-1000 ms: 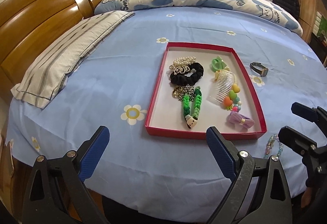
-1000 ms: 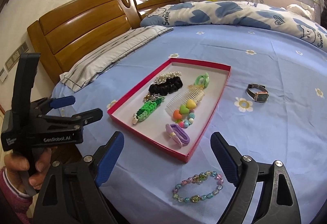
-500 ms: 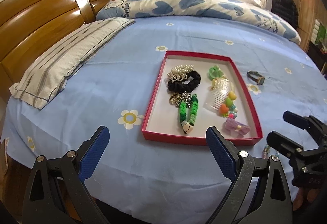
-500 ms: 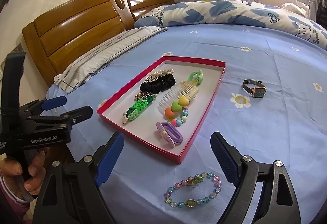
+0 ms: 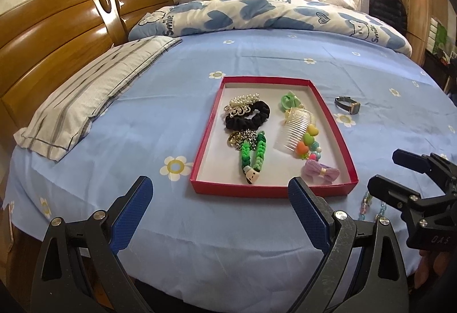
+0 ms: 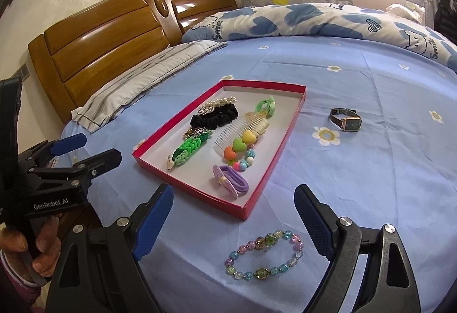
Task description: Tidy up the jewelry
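Beaded bracelet (image 6: 264,258) on sheet, between spread right tongs (image 6: 232,217) (untouched), left tongs (image 5: 218,211) spread

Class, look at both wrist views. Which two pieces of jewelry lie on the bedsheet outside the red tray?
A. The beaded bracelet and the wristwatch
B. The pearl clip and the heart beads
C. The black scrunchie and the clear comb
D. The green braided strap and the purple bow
A: the beaded bracelet and the wristwatch rest on the blue sheet, beyond the rim of the red tray.

The pastel glass-bead bracelet (image 5: 371,206) is lying half hidden behind the black right gripper (image 5: 385,170) — its clasp undiscernible.
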Tool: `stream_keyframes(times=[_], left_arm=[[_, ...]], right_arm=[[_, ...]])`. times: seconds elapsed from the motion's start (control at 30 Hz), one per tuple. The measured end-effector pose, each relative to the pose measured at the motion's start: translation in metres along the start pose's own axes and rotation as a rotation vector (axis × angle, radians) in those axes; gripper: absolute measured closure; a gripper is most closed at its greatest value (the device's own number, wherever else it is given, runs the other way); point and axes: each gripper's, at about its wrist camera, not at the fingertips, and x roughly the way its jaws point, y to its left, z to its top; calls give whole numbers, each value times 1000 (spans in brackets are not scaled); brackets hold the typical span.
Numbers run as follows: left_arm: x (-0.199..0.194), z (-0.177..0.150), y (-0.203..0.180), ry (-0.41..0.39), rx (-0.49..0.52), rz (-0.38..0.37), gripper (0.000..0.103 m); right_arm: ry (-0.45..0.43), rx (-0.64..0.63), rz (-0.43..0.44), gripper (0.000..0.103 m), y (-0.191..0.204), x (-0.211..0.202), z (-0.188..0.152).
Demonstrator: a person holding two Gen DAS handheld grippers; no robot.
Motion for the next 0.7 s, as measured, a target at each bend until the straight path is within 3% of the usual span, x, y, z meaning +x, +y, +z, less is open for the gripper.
stream_keyframes(times=[0.7], left_arm=[[7, -1, 5, 31, -12, 20, 7]], right_arm=[[17, 3, -8, 14, 3, 1, 1]])
